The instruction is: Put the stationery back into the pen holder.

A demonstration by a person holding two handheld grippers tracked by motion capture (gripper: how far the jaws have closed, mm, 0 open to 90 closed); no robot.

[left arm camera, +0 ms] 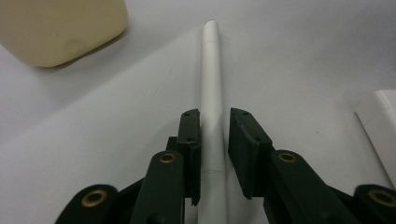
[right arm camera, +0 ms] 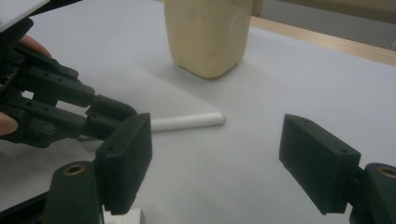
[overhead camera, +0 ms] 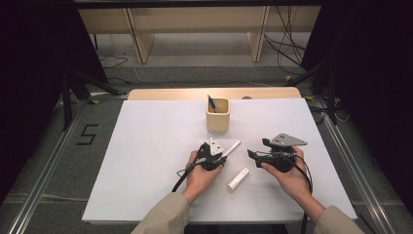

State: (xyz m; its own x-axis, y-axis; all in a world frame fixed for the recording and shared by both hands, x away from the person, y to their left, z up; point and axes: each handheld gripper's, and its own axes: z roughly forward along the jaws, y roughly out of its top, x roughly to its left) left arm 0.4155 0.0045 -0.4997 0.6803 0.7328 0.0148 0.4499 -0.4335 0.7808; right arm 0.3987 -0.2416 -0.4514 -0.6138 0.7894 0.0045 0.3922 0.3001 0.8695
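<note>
A white pen [overhead camera: 233, 147] lies on the white tabletop [overhead camera: 146, 161], pointing at a cream cup [overhead camera: 217, 119]. My left gripper [overhead camera: 221, 157] is shut on the pen's near half; in the left gripper view the pen [left arm camera: 212, 70] runs straight out between the two black pads [left arm camera: 191, 135]. The pen's white cap [overhead camera: 238, 179] lies apart, just to the right, and at the edge of the left gripper view the cap [left arm camera: 380, 126] appears again. My right gripper [overhead camera: 250, 154] hovers right of the pen, facing left. Its jaws [right arm camera: 215, 122] stand wide open with nothing between them.
The cream cup [right arm camera: 208, 32] holds a blue pen [overhead camera: 211, 103] and stands behind the white pen. The table's wooden far edge [overhead camera: 214, 92] runs behind the cup. Black cables trail from both grippers toward the person's sleeves.
</note>
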